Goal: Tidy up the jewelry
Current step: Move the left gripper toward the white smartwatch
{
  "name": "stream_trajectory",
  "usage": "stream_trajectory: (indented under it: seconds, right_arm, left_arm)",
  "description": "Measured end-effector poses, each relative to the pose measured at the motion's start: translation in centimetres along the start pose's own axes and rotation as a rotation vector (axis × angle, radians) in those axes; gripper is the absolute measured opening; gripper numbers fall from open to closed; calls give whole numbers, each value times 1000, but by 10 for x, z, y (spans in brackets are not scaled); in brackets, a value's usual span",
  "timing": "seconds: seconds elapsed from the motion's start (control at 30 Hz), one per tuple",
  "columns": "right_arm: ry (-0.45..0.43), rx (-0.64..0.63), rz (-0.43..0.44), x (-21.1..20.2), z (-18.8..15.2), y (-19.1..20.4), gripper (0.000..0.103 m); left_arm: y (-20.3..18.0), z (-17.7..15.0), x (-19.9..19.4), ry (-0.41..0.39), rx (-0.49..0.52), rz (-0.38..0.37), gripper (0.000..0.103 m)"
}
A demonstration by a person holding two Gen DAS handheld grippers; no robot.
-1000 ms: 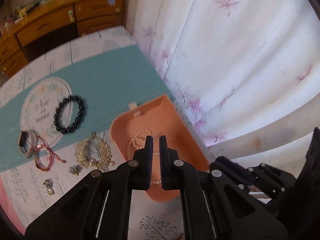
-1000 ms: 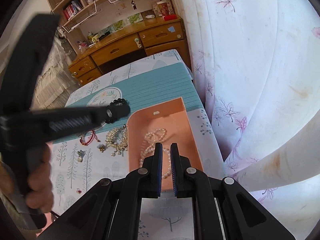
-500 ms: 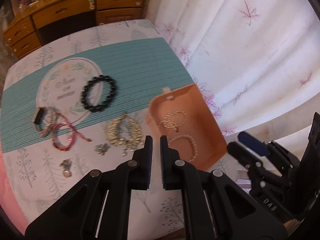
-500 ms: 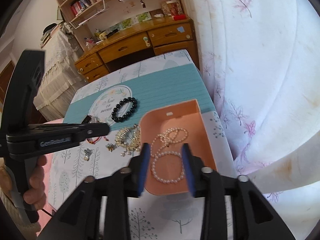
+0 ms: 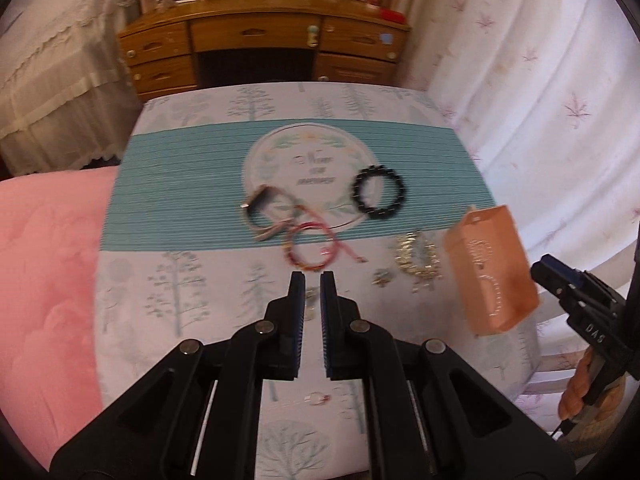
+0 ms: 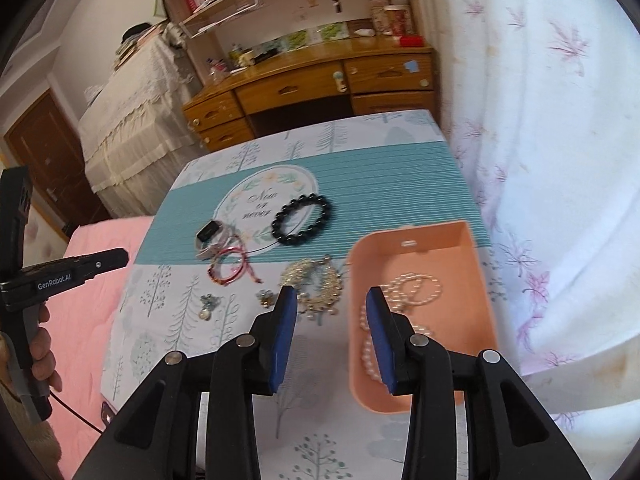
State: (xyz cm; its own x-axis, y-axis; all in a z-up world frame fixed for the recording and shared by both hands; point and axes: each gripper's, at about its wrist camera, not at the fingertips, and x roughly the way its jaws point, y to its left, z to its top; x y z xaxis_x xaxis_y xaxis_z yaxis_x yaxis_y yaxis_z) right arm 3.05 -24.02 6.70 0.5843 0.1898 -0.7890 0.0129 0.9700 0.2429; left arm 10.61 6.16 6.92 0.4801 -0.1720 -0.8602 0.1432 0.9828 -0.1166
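From the left wrist view, the left gripper (image 5: 311, 296) shows a narrow gap, empty; a glossy black bead bracelet (image 5: 378, 196) lies upper right. From the right wrist view, the right gripper (image 6: 332, 320) gapes wide, empty; a smooth peach plastic tray (image 6: 472, 276) at right holds pearl strands (image 6: 416, 292).

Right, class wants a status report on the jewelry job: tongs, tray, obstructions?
Left tongs nearly shut, empty. Right tongs open, empty, over peach tray edge. Pearl strands inside tray; black bead bracelet outside on cloth. Nothing blocking.

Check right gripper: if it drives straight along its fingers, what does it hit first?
Likely the gold chain bracelet, lying just ahead between the open fingers of the right gripper, beside the peach box. Depth is unclear; it may meet the tablecloth first.
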Motion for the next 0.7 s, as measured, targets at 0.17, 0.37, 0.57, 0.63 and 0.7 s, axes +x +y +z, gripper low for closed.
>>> stream_trajectory:
  seconds: [0.17, 0.37, 0.57, 0.63, 0.7]
  right_arm:
    - [34, -42, 23, 19, -4, 27, 36]
    - [78, -76, 32, 44, -6, 50, 36]
    - [110, -98, 28, 63, -8, 67, 36]
    - [123, -105, 25, 70, -8, 71, 36]
    - [134, -110, 24, 76, -8, 73, 36]
  left_arm:
    - [30, -23, -1, -28, -40, 32, 5]
    - [39, -44, 15, -15, -45, 26, 5]
    - [43, -56, 41, 70, -21, -3, 5]
    - [41, -57, 50, 81, 1, -5, 5]
    - [40, -55, 53, 72, 20, -19, 5]
